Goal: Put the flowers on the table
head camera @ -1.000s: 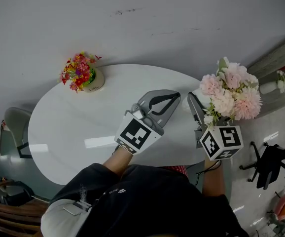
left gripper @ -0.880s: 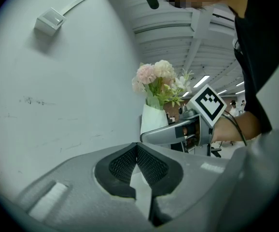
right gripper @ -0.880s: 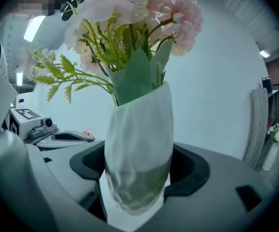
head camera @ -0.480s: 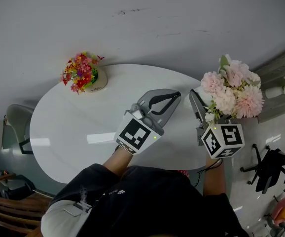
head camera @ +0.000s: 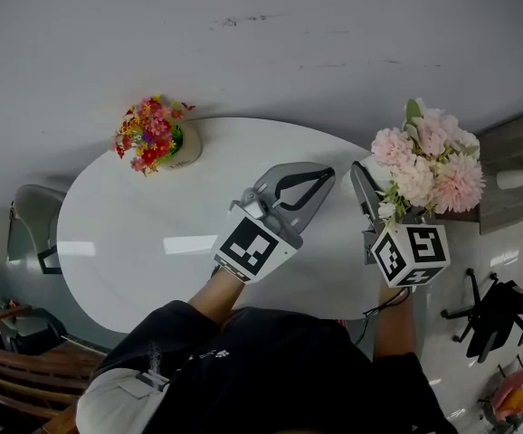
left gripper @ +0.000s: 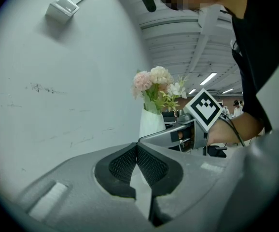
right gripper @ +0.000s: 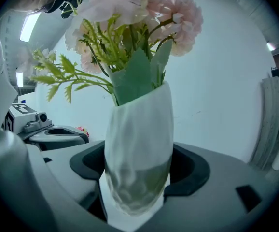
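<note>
Closest in you've got the person's dark top [head camera: 271,369], with both arms stretched out over a white oval bench [head camera: 135,233]. The left claw [head camera: 323,174] is pinched right together, pads meeting with nothing between them, and it sits over the middle-right part of the bench. Its marker cube [head camera: 248,247] faces up.

Just beside it, the right claw [head camera: 368,177] is clamped around the lower body of a white vase [right gripper: 139,144], one jaw on each side. The vase stands upright and holds the flowers [head camera: 424,165], a bunch of pale pink blooms with green sprigs and leaves. The whole thing is at the right end of the bench, right about at the edge. Can't tell whether the base is actually touching the top or is just above it.

Further over, near the far-left rim of the bench and well apart from both claws, there's a small round pot [head camera: 182,147] stuffed with little red, pink and yellow flowers. Behind all that it's just a plain grey-white wall [head camera: 243,52].
</note>
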{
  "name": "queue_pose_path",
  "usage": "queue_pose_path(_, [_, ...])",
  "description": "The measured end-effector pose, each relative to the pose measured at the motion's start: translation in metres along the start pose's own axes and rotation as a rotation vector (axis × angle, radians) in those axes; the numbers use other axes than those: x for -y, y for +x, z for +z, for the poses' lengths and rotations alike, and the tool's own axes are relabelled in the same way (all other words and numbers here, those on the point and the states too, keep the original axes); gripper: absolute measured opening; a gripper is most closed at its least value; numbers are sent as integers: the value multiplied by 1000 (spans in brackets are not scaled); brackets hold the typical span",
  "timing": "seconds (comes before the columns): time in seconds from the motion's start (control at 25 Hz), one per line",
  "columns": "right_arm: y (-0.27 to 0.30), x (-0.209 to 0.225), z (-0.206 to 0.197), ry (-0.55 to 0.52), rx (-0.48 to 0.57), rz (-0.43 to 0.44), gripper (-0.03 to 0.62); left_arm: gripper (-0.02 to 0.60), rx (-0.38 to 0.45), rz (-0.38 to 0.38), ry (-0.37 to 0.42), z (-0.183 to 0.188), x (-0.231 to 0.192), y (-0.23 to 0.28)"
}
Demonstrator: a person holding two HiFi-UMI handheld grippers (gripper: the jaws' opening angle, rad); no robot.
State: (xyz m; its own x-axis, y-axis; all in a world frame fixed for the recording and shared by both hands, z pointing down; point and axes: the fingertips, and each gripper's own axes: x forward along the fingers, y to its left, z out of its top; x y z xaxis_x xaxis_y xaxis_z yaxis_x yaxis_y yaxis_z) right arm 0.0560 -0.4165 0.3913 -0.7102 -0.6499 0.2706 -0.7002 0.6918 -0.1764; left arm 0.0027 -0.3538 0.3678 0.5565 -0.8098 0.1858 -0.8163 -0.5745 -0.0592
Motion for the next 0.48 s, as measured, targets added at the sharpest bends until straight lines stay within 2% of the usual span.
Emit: queue_pose_path(0.48, [26,17,-12,18,-26,-4,370,-2,-15,1,-12,-13,-12,12])
